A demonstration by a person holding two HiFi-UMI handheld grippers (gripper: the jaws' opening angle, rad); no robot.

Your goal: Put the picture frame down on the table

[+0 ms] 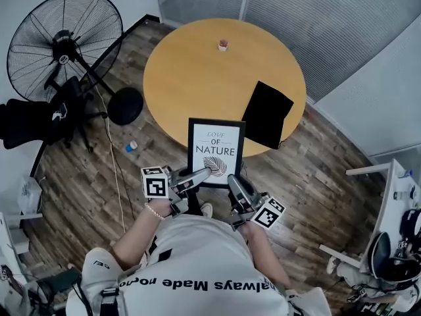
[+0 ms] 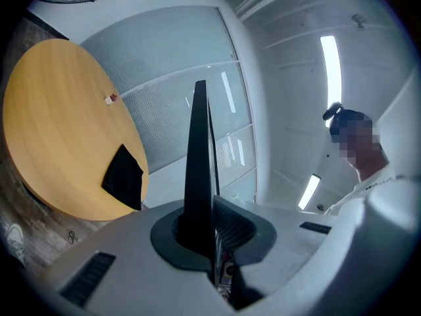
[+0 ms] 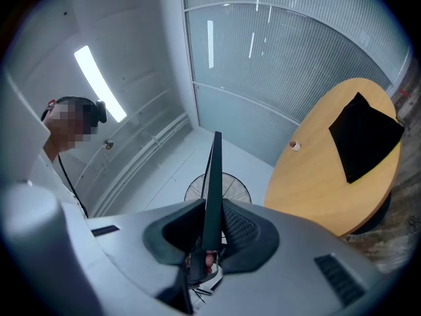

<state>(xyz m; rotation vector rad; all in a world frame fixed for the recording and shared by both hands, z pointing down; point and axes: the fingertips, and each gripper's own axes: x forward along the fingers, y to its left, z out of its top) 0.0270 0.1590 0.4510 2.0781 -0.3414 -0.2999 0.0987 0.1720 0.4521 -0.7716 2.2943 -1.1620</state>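
A black picture frame [image 1: 216, 149] with a white print reading "LOVE OF NATURE" is held up in front of the person, its top edge over the near rim of the round wooden table [image 1: 197, 78]. My left gripper [image 1: 202, 174] is shut on the frame's lower left corner, and my right gripper [image 1: 233, 183] is shut on its lower right corner. In the left gripper view the frame [image 2: 198, 157] shows edge-on, rising from between the jaws. The right gripper view shows the frame [image 3: 212, 186] edge-on too, clamped between the pads.
A black cloth [image 1: 267, 112] lies on the table's right side, hanging over the rim. A small pale object [image 1: 223, 45] sits at the far side. A standing fan [image 1: 66, 41] and a black chair [image 1: 39, 120] are to the left on the wood floor.
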